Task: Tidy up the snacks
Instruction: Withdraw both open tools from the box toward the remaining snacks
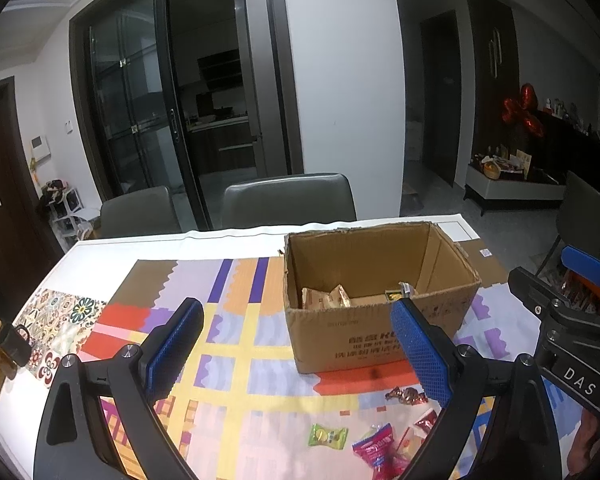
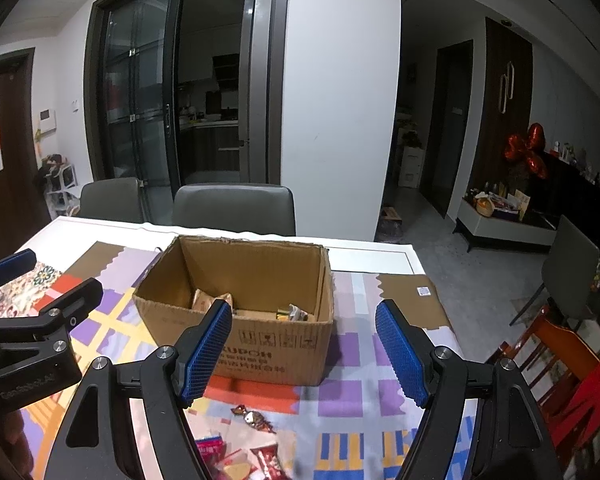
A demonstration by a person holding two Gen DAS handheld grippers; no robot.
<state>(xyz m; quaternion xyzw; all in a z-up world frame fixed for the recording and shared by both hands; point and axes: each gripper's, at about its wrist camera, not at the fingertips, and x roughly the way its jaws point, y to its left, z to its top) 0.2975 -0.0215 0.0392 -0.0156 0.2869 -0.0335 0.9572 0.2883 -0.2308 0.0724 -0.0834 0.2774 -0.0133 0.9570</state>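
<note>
An open cardboard box (image 1: pixel 340 336) (image 2: pixel 268 348) stands on the patterned tablecloth, with golden packets (image 1: pixel 324 296) and a few other snacks (image 2: pixel 294 314) on its bottom. In front of it lie loose snacks: a brown-red wrapped candy (image 1: pixel 406 394) (image 2: pixel 252 416), a green candy (image 1: pixel 327 436), a pink packet (image 1: pixel 376 448) (image 2: pixel 210 450) and a red packet (image 2: pixel 268 458). My left gripper (image 1: pixel 296 306) is open and empty, above the table short of the box. My right gripper (image 2: pixel 303 309) is open too, nothing between its blue pads, beside the left one (image 2: pixel 48 276).
Two grey chairs (image 1: pixel 288 200) stand behind the table's far edge. A dark mug (image 1: pixel 16 344) sits at the table's left edge. To the right, off the table, are a red-orange wooden chair (image 2: pixel 560 380) and another grey chair (image 2: pixel 568 272).
</note>
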